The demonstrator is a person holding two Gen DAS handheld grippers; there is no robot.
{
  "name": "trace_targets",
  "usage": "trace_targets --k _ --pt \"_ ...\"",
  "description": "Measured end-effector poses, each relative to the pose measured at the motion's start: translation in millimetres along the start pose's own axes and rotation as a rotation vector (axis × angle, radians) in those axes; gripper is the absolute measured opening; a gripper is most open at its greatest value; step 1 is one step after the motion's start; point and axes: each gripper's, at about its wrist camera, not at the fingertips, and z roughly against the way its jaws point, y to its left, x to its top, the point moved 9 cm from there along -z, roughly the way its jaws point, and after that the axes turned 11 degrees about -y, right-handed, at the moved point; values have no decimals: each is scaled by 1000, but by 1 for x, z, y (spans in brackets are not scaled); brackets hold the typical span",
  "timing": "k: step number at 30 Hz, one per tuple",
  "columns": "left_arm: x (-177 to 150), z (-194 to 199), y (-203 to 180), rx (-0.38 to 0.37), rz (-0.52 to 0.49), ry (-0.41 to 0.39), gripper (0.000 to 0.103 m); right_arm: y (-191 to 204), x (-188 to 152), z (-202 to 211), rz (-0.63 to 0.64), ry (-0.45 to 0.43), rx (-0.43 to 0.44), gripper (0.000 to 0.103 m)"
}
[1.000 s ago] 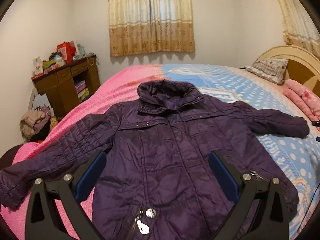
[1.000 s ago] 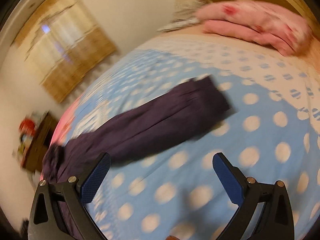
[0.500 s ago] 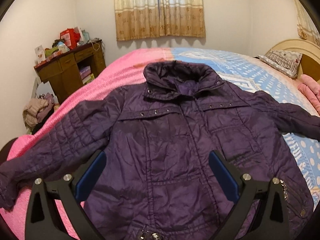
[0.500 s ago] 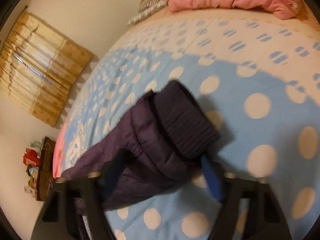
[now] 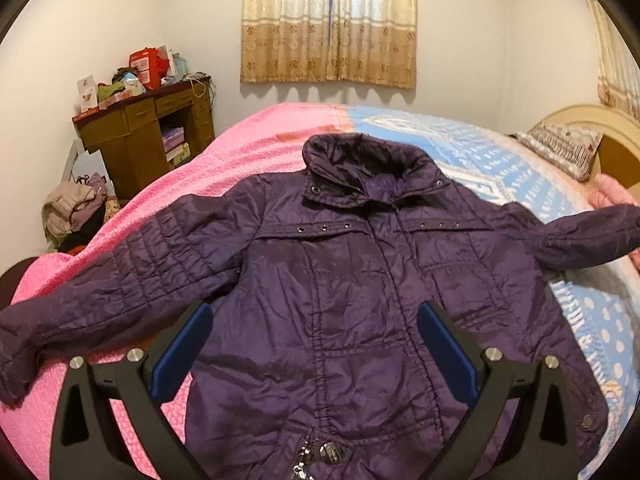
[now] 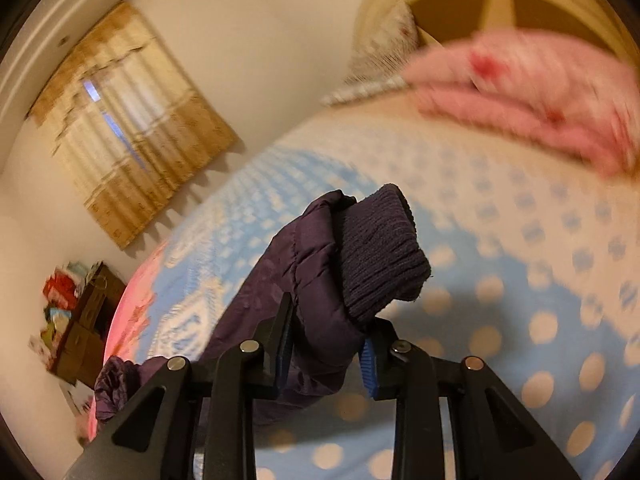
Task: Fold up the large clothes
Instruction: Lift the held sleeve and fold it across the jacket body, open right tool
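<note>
Left gripper point(image 5: 312, 344): nearest the lens in the left wrist view, jaws wide apart with nothing between them, hanging over the lower front of the jacket.
Right gripper point(image 6: 326, 346): jaws closing on the sleeve point(image 6: 320, 280), which sits between the blue pads just behind its ribbed cuff point(image 6: 380, 256); the cuff pokes out past the fingertips, raised off the bed.
Jacket point(image 5: 360, 300): purple, quilted, spread face up across the bed, hem at the near edge, collar point(image 5: 368, 168) toward the far edge, front closed.
Other sleeve point(image 5: 100, 292): stretched out toward the bed's left edge on the pink cover, cuff close to that edge.
Bed point(image 5: 248, 152): pink cover on the left half, blue and white dotted cover point(image 6: 520, 320) on the right half.
Pink bedding point(image 6: 520, 84): folded, blurred, at the headboard end of the bed.
Pillow point(image 5: 560, 148): patterned, against the headboard point(image 5: 600, 128) at the bed's far right corner.
Desk point(image 5: 144, 136): brown, off the bed's far left corner, boxes and clutter on top.
Clothes pile point(image 5: 76, 212): on the floor by the desk.
Curtain point(image 5: 328, 24): beige, drawn, on the far wall.
</note>
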Motion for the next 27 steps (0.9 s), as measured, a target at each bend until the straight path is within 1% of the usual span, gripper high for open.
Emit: trace_targets --k 4,7,9,10,13,16,18,20,23,25,27 --pt "0 7 2 -18 16 -14 103 58 27 15 93 -48 56 28" --pt "1 11 5 -28 26 -22 103 113 40 28 181 -77 110 28" --pt "2 14 9 -31 37 -29 103 146 43 37 240 -93 142 28" --pt "1 15 10 -33 43 -30 103 170 43 44 288 -106 167 28" --pt "3 19 16 -38 57 -39 103 224 37 60 394 -129 228 28" --pt "3 22 25 -33 66 -52 103 281 23 80 494 -147 301 28" --pt "2 22 30 -36 83 -52 103 319 8 91 558 -149 356 28" --pt "1 22 36 -37 101 -50 103 349 -9 100 622 -149 397 28" --pt "-3 23 44 -38 119 -51 103 397 -45 115 720 -137 467 28" --pt "-6 23 48 -35 125 -50 103 422 -70 122 778 -128 506 28" --pt "-8 23 54 -32 134 -49 103 451 -104 130 840 -106 559 28"
